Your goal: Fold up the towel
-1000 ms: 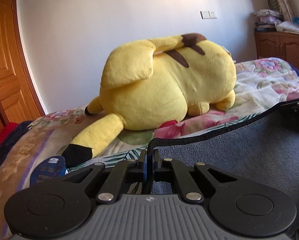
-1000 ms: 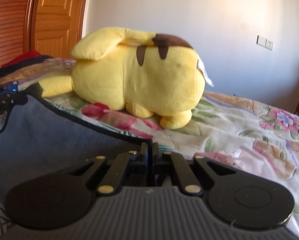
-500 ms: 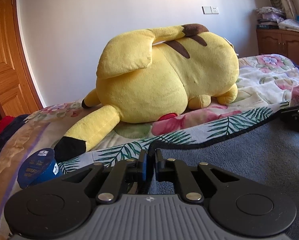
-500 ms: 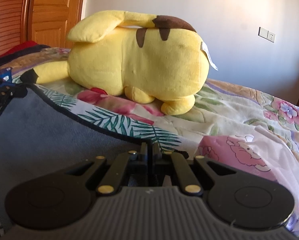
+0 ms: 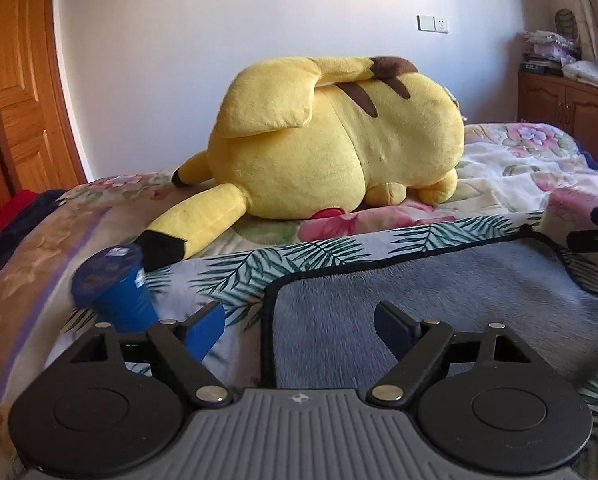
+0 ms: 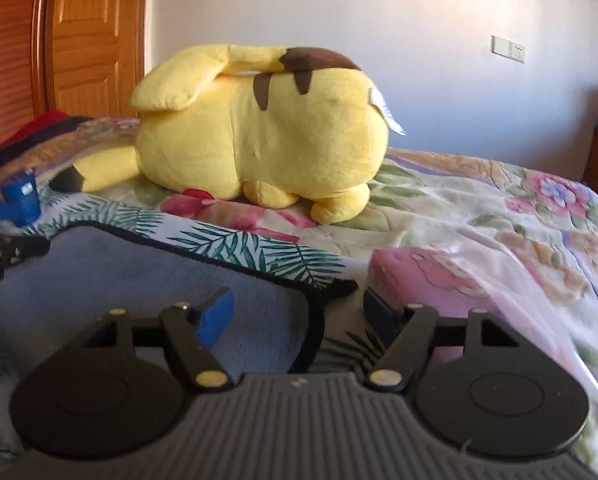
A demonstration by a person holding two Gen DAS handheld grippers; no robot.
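Note:
The towel [image 5: 439, 292] is grey-blue plush with a black hem and a palm-leaf printed side; it lies folded over on the bed, the grey side up. It also shows in the right wrist view [image 6: 139, 276]. My left gripper [image 5: 299, 320] is open, its fingers apart on either side of the towel's left corner. My right gripper [image 6: 299, 312] is open over the towel's right corner. Each gripper shows at the edge of the other's view.
A big yellow plush toy [image 5: 331, 148] lies on the floral bedspread [image 5: 519, 164] just behind the towel. A blue cup [image 5: 115, 284] lies at the towel's left. A wooden door [image 5: 23, 80] is at left, a wooden cabinet [image 5: 571, 112] at right.
Both grippers have lowered the towel edge forward onto the bed and opened, letting go of its corners. The towel now lies flat with the palm-leaf side showing beyond the hem.

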